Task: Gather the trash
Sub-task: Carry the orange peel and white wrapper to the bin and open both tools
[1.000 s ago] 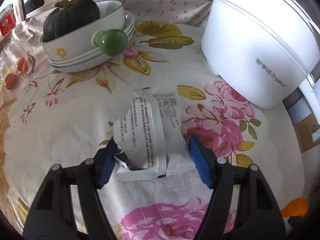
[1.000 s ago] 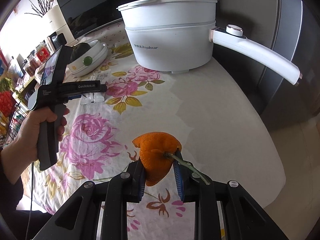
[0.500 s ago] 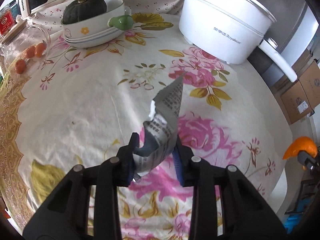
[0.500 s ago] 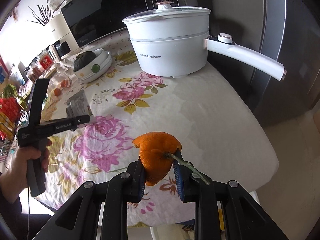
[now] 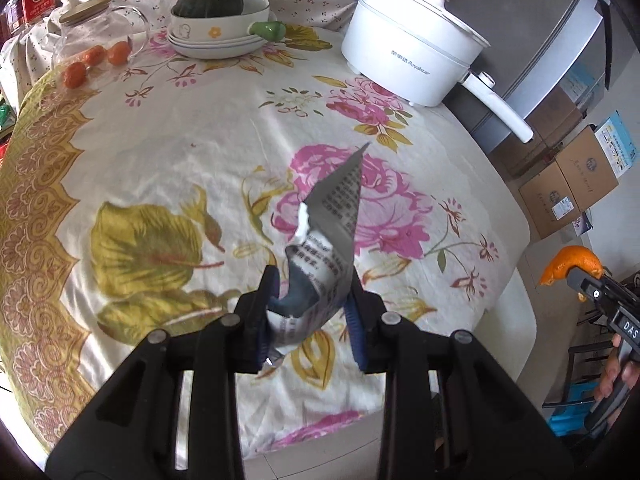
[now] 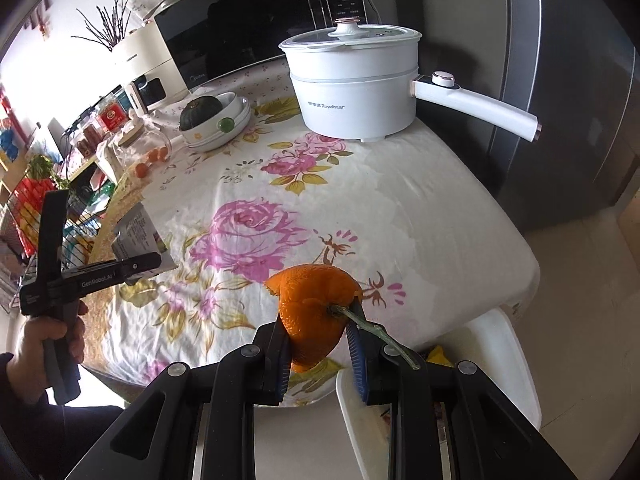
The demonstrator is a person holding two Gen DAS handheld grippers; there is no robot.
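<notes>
My left gripper (image 5: pixel 312 312) is shut on a crumpled silver printed wrapper (image 5: pixel 326 248) and holds it up above the floral tablecloth (image 5: pixel 160 168). It also shows in the right wrist view (image 6: pixel 138 270), with the wrapper (image 6: pixel 134 232) sticking up from it. My right gripper (image 6: pixel 320 340) is shut on an orange peel with a green stem (image 6: pixel 314 312), held off the table's near right corner above a white bin (image 6: pixel 496 360). The peel also shows at the right edge of the left wrist view (image 5: pixel 570 266).
A white electric pot (image 5: pixel 412 64) with a long handle stands at the back right. Stacked bowls with a dark squash (image 5: pixel 218 20) and a glass jar with small oranges (image 5: pixel 94 46) stand at the back left. Cardboard boxes (image 5: pixel 572 188) sit on the floor to the right.
My left gripper closed on the wrapper, lifted it off the cloth and pulled back toward the table's near edge. My right gripper kept the peel and drew back over the white bin.
</notes>
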